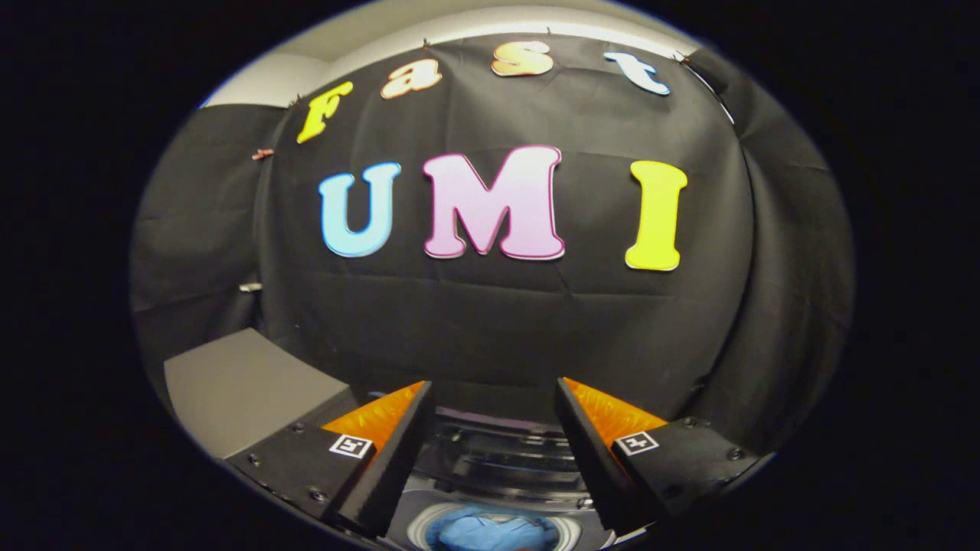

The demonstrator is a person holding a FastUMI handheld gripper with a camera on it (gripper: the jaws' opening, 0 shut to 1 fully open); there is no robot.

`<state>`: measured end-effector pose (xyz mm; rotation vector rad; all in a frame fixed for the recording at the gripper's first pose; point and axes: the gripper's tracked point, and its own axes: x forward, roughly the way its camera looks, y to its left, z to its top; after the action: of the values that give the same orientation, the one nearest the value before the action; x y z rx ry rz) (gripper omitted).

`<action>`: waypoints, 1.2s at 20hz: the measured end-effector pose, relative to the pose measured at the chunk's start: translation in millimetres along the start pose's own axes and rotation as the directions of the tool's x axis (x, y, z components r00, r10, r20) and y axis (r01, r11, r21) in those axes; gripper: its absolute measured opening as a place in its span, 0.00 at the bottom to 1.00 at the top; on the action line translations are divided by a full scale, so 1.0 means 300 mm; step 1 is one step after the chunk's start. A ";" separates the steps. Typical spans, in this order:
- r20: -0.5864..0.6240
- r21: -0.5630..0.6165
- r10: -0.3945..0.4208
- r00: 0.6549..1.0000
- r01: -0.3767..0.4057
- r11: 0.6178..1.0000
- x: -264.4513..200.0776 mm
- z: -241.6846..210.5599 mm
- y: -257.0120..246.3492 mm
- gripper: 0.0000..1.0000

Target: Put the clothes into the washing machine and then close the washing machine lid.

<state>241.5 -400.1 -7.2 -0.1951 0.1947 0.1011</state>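
Note:
My gripper [494,394] is open, its two fingers wide apart with nothing held between them. Below and between the fingers lies the top of the washing machine [490,459], seen from above. Its round drum opening [490,532] shows beneath the fingers, and blue clothes [478,536] lie inside the drum. Beyond the opening, between the fingers, a dark ribbed part of the machine rises toward the booth wall; I cannot tell whether it is the raised lid.
A grey flat-topped box or counter [245,386] stands to the left of the left finger. The black cloth wall closes off the space just behind the machine and curves round on both sides.

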 end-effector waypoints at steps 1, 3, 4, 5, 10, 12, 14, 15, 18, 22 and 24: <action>-0.005 -0.013 -0.021 1.000 0.021 1.000 0.056 0.004 -0.026 0.98; -0.030 -0.046 -0.054 0.998 0.053 0.998 0.128 -0.021 -0.059 0.98; -0.039 -0.049 -0.062 0.997 0.060 0.997 0.161 -0.030 -0.071 0.99; -0.049 -0.049 -0.078 0.996 0.076 0.996 0.180 -0.039 -0.086 0.98; -0.092 -0.040 -0.107 0.990 0.104 0.994 0.203 -0.093 -0.107 0.98; -0.124 -0.038 -0.107 0.986 0.103 0.994 0.206 -0.125 -0.109 0.98; -0.153 -0.014 -0.101 0.983 0.100 0.995 0.200 -0.156 -0.113 0.99; -0.163 0.016 -0.101 0.981 0.105 0.994 0.208 -0.159 -0.115 0.99; -0.217 0.107 -0.086 0.972 0.111 0.988 0.208 -0.183 -0.110 0.99; -0.195 0.089 -0.072 0.978 0.090 0.992 0.157 -0.190 -0.100 1.00; -0.194 0.082 -0.079 0.978 0.096 0.992 0.137 -0.193 -0.099 1.00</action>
<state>274.5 -437.4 -65.7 -0.1224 0.3802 -0.0148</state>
